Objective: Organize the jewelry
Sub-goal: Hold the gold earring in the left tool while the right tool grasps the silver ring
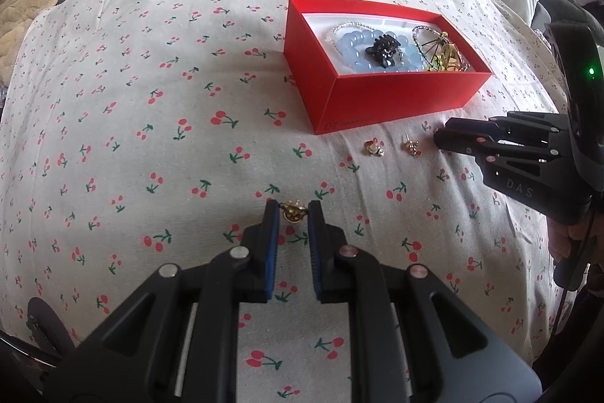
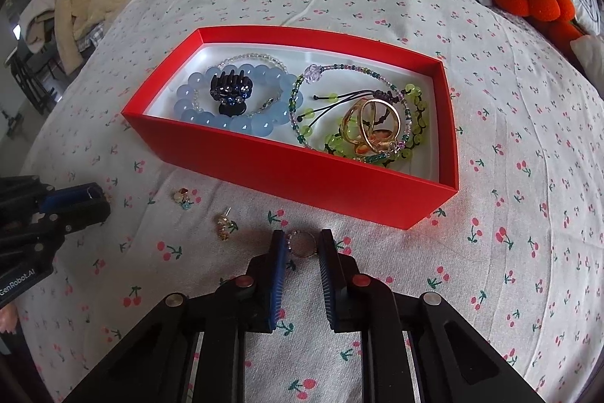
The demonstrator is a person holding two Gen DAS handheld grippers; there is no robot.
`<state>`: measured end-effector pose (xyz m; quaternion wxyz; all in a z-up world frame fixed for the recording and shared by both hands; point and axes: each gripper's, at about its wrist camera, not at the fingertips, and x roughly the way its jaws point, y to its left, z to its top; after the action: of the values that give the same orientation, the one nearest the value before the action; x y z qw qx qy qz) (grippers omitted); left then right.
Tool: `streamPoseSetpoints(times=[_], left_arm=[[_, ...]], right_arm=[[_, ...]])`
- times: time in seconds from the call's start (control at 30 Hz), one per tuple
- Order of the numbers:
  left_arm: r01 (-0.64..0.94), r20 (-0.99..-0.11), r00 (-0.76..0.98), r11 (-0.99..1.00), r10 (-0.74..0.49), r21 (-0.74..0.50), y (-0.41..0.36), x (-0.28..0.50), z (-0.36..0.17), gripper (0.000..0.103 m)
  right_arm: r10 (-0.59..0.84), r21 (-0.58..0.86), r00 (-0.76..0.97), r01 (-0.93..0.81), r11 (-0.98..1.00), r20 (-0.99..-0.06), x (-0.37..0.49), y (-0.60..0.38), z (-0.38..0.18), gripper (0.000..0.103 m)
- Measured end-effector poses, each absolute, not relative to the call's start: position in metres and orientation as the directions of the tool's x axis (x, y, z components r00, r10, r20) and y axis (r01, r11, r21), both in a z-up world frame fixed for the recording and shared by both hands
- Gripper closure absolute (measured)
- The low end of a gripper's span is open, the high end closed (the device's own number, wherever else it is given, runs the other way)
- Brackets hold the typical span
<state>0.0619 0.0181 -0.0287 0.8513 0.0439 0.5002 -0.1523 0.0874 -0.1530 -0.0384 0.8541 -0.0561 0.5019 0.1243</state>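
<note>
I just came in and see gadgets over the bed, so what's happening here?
A person with a gripper in each hand is sorting jewelry into a red box on the bed. The left gripper brackets a small gold piece; the right gripper brackets a ring. Two earrings lie loose on the sheet. Bracelets are already boxed.

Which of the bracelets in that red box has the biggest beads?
The pale blue bracelet at the box's left end, under the black hair claw; the others there are strung with far smaller beads.
</note>
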Motion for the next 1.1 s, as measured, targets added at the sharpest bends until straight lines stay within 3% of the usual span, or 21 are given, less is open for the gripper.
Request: streamPoseSetpoints(times=[0.1,0.37,0.47,0.5,0.53,0.6,0.67,0.77,0.9,1.1], left_arm=[[0.304,-0.863,0.456,0.949,-0.22,-0.081,0.019,0.061,-0.027,0.087],[0.29,-0.851,0.467,0.951,-0.241,-0.11,0.023,0.063,-0.018,0.087],[0.291,-0.849,0.463,0.948,-0.255,-0.126,0.023,0.063,-0.017,0.087],[0.291,-0.851,0.461,0.948,-0.253,-0.124,0.023,0.063,-0.018,0.087],[0.292,-0.853,0.458,0.949,-0.25,-0.121,0.022,0.063,-0.019,0.087],[0.295,-0.859,0.449,0.948,-0.246,-0.118,0.02,0.064,-0.022,0.087],[0.299,-0.862,0.444,0.947,-0.244,-0.114,0.018,0.063,-0.024,0.087],[0.305,-0.865,0.438,0.946,-0.244,-0.112,0.016,0.063,-0.027,0.087],[0.318,-0.871,0.429,0.943,-0.24,-0.103,0.014,0.063,-0.03,0.087],[0.314,-0.876,0.423,0.944,-0.234,-0.101,0.014,0.067,-0.034,0.087]], right_arm=[[0.166,0.037,0.464,-0.274,0.961,-0.87,0.086,-0.153,-0.036,0.094],[0.24,0.118,0.469,-0.275,0.954,-0.85,0.08,-0.166,-0.017,0.093],[0.267,0.152,0.465,-0.271,0.951,-0.844,0.078,-0.177,-0.011,0.082],[0.267,0.149,0.465,-0.275,0.95,-0.844,0.077,-0.178,-0.011,0.072],[0.264,0.143,0.468,-0.279,0.95,-0.843,0.076,-0.179,-0.011,0.049],[0.253,0.125,0.492,-0.279,0.952,-0.833,0.073,-0.177,-0.012,0.032],[0.249,0.102,0.5,-0.303,0.948,-0.83,0.073,-0.171,-0.013,0.035],[0.236,0.092,0.475,-0.306,0.947,-0.848,0.08,-0.163,-0.022,0.051],[0.2,0.055,0.439,-0.321,0.945,-0.876,0.085,-0.152,-0.041,0.053],[0.177,0.013,0.469,-0.331,0.943,-0.865,0.085,-0.14,-0.046,0.078]])
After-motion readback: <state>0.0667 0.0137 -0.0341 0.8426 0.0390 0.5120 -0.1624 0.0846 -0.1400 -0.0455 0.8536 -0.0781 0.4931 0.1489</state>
